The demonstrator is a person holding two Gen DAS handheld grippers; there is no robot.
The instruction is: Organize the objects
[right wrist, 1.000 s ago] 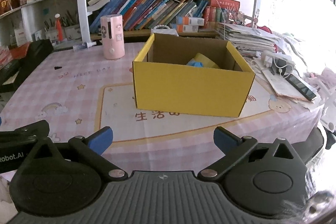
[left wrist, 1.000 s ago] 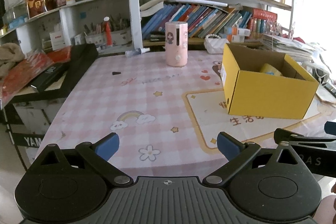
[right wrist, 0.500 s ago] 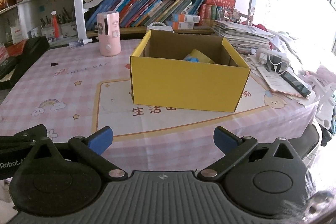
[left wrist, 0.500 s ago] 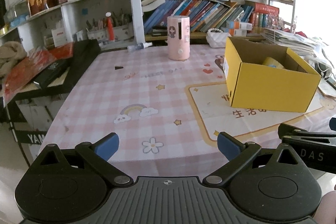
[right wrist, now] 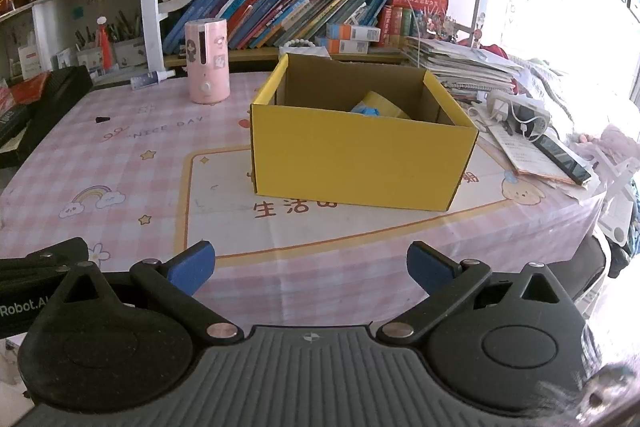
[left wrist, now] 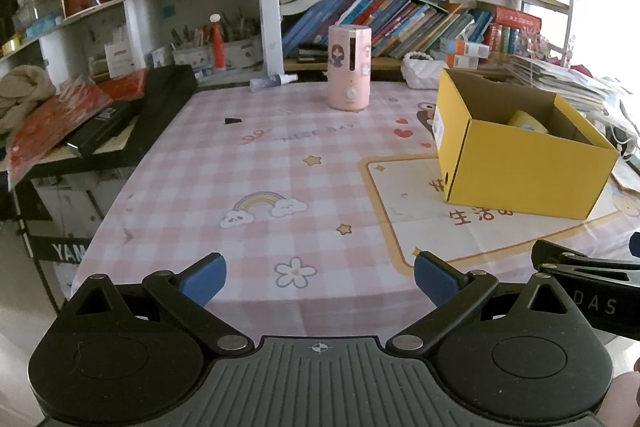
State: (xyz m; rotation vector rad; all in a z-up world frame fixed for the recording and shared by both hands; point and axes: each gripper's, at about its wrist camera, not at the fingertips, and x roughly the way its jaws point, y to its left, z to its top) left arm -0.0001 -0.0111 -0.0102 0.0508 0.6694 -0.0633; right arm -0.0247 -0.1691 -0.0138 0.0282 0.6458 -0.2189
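An open yellow cardboard box [left wrist: 520, 167] [right wrist: 360, 163] stands on the pink checked tablecloth [left wrist: 260, 167]. Inside it lie a yellow roll [right wrist: 384, 103] [left wrist: 526, 121] and something blue [right wrist: 366, 109]. A pink cylinder with a cartoon girl [left wrist: 349, 67] [right wrist: 207, 61] stands upright at the far side. A small black piece [left wrist: 233, 121] [right wrist: 103, 119] lies on the cloth at the left. My left gripper [left wrist: 318, 277] is open and empty at the table's near edge. My right gripper [right wrist: 310, 267] is open and empty, in front of the box.
Bookshelves [right wrist: 304, 15] run along the back. A black case with red packets [left wrist: 120, 115] sits on a side stand at the left. Papers, a phone and a charger [right wrist: 532, 131] lie right of the box. A small bottle [left wrist: 274, 81] lies at the far table edge.
Both grippers have pulled back toward the near edge of the table; the box and pink cylinder look farther away. Both stay open and empty.
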